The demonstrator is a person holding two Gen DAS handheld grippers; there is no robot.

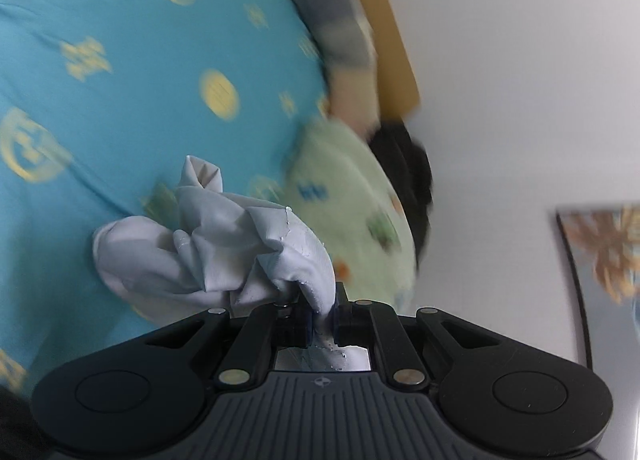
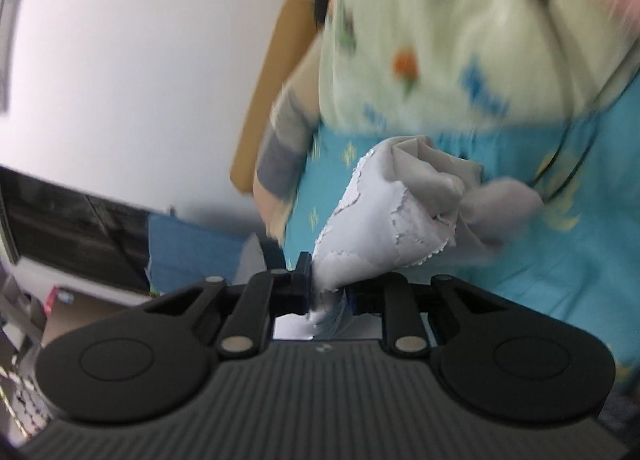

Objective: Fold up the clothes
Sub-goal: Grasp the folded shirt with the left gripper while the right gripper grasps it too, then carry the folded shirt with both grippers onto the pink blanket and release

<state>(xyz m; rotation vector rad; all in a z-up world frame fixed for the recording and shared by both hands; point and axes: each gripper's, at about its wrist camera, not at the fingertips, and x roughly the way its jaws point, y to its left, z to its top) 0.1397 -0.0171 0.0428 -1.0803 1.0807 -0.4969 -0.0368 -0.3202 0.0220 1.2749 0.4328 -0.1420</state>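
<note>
Above a turquoise bedspread (image 1: 120, 59) with gold motifs, a crumpled pale grey cloth (image 1: 224, 244) — soft, with cracked white print — hangs bunched, clamped by both the left gripper (image 1: 322, 318) and right gripper (image 2: 328, 296).

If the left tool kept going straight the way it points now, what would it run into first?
Most likely the bunched white cloth that the left tool itself pinches, which hangs straight ahead. Beyond it comes the turquoise patterned bedding, though blur leaves depth unclear.
</note>
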